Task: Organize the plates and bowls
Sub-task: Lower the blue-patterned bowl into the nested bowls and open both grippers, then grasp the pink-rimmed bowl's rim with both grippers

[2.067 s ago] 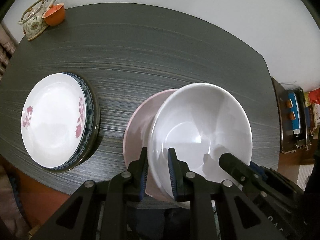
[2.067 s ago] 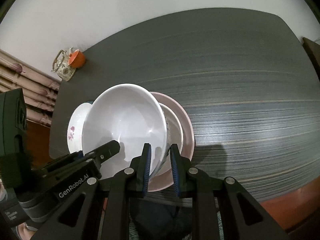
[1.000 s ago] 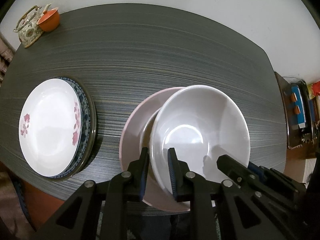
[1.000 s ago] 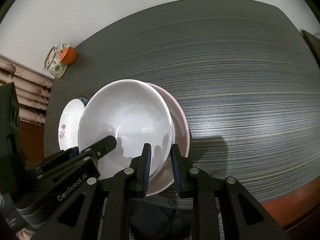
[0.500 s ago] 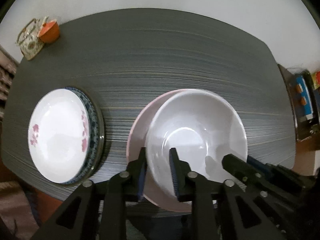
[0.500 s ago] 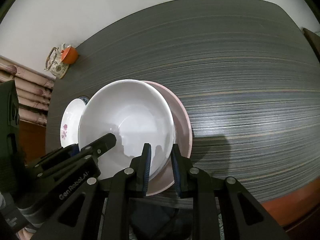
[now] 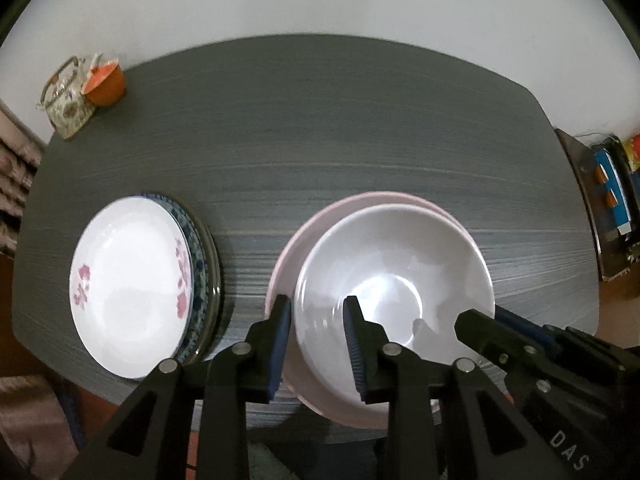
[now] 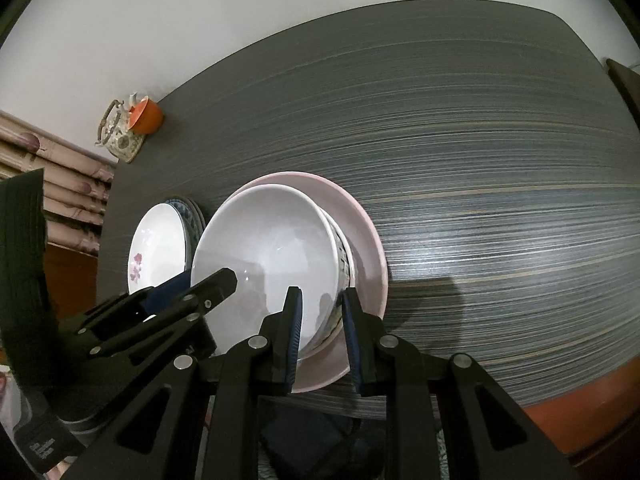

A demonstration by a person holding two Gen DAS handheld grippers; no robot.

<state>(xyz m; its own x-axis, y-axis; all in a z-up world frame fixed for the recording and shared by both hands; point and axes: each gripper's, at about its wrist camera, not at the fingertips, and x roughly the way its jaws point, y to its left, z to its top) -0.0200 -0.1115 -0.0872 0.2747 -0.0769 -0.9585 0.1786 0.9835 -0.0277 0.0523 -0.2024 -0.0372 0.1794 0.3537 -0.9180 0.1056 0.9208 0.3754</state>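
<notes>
L gripper (image 7: 316,340) straddles the white bowl (image 7: 394,276) rim at 7 o'clock, pads slack, no squeeze. R gripper (image 8: 318,330) clamps the rim at 5 o'clock. Bowl sits nested in a patterned bowl (image 8: 343,258) on the pink plate (image 8: 360,216), table (image 8: 480,160) front edge. Step, I judge: stacking done; next R lets go, both lift off. Writing: "DAS" on R tool body.

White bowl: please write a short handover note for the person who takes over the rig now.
Left gripper: open, fingers astride the rim of the white bowl, not pressing it.
Right gripper: shut on the opposite rim.
White bowl sits nested in the patterned bowl, on the pink plate. Flowered plate tops a stack beside them.
Done: bowl nested.
Left: release the right gripper, withdraw both.
</notes>
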